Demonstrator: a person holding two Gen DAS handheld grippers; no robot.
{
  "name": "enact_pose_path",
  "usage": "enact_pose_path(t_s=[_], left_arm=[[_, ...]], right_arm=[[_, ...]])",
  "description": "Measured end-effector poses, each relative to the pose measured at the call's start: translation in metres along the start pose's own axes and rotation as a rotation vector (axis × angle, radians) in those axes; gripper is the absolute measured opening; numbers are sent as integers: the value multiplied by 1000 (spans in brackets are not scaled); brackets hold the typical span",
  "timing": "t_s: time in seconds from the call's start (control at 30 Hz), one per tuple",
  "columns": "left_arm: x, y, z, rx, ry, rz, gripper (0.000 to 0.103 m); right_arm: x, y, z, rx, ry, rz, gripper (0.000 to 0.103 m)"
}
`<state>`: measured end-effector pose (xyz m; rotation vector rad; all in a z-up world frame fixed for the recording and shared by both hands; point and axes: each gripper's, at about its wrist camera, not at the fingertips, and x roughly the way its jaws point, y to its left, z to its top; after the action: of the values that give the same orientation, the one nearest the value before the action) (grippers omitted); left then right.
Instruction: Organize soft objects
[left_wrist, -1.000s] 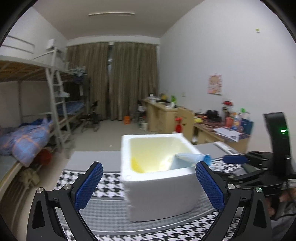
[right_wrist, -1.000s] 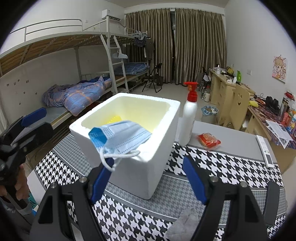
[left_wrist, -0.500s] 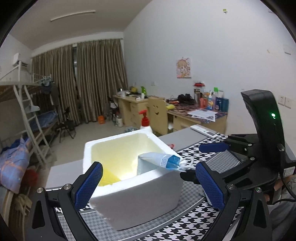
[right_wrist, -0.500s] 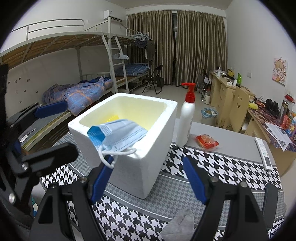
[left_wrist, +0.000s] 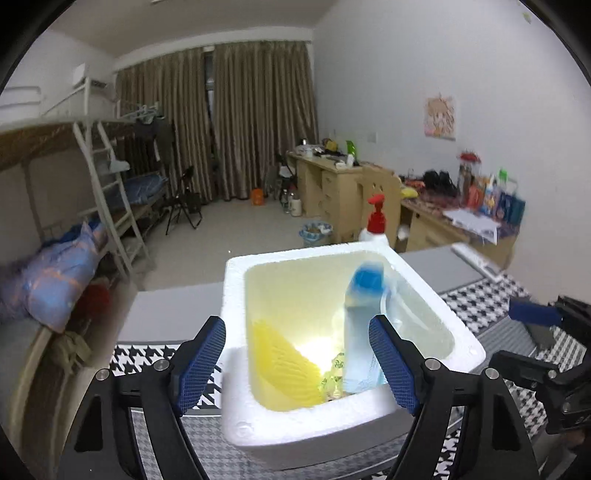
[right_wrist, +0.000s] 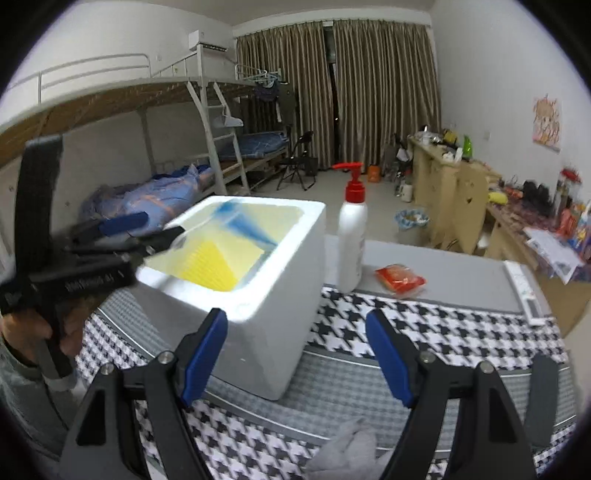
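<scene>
A white foam box (left_wrist: 233, 314) stands on the houndstooth cloth. A light blue face mask (left_wrist: 364, 317) is blurred inside it, standing on end against the right inner wall, beside a yellow mesh item (left_wrist: 280, 363). My left gripper (left_wrist: 297, 363) hovers over the box's near rim. Its jaws are closing, the mask is just ahead of the right pad, and no pad presses on it. In the right wrist view the box (right_wrist: 280, 295) holds the mask (right_wrist: 242, 221) as a blue streak, with the left gripper (right_wrist: 159, 230) at its far rim. My right gripper (right_wrist: 295, 352) is open with nothing between its fingers, just short of the box's corner.
A white pump bottle (right_wrist: 352, 240) with a red top stands right of the box, with a red packet (right_wrist: 400, 277) and a remote (right_wrist: 521, 291) beyond it. A grey cloth (right_wrist: 347, 454) lies near the table's front edge. A person's hand (right_wrist: 22, 325) holds the left gripper.
The mask, draped over the box's rim before, now sits blurred inside the box. My left gripper swung over the box and its jaws narrowed. The right gripper kept still.
</scene>
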<state>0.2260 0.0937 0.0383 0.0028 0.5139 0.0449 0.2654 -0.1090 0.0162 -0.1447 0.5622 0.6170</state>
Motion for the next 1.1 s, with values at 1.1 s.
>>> enact_pose_path(t_s=[1.1], left_arm=[[-55, -32, -14, 25, -155, 3, 98]], right_arm=[[-58, -7, -17, 35, -117, -57, 84]])
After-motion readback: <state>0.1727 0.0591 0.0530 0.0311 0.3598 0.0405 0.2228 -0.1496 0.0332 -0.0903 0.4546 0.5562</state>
